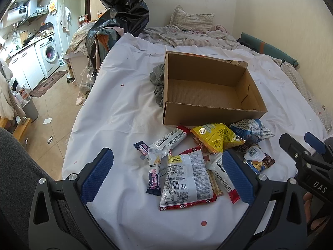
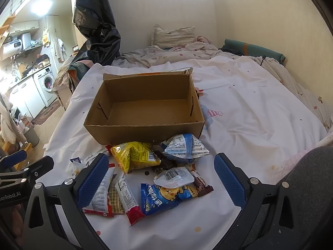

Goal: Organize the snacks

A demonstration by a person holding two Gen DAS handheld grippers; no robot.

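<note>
Both jaws wide open, left gripper [image 1: 167, 175] and right gripper [image 2: 161, 179] above snacks [image 2: 158, 173] heaped before empty box [image 2: 145, 104]. Risk: overlapped slippery packets, easy to pinch two or lose one.

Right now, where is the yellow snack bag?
The yellow snack bag lies on the white sheet, just in front of the cardboard box, left of the blue-and-white bag in the right wrist view.

Small studio flat: bedroom and kitchen in one room

A bed [image 1: 129, 108] with a pillow [image 1: 192, 18] is seen beside a kitchen counter [image 1: 25, 48], where a washing machine [image 1: 49, 55] is fitted under cupboards and shelves [image 2: 22, 51].
</note>
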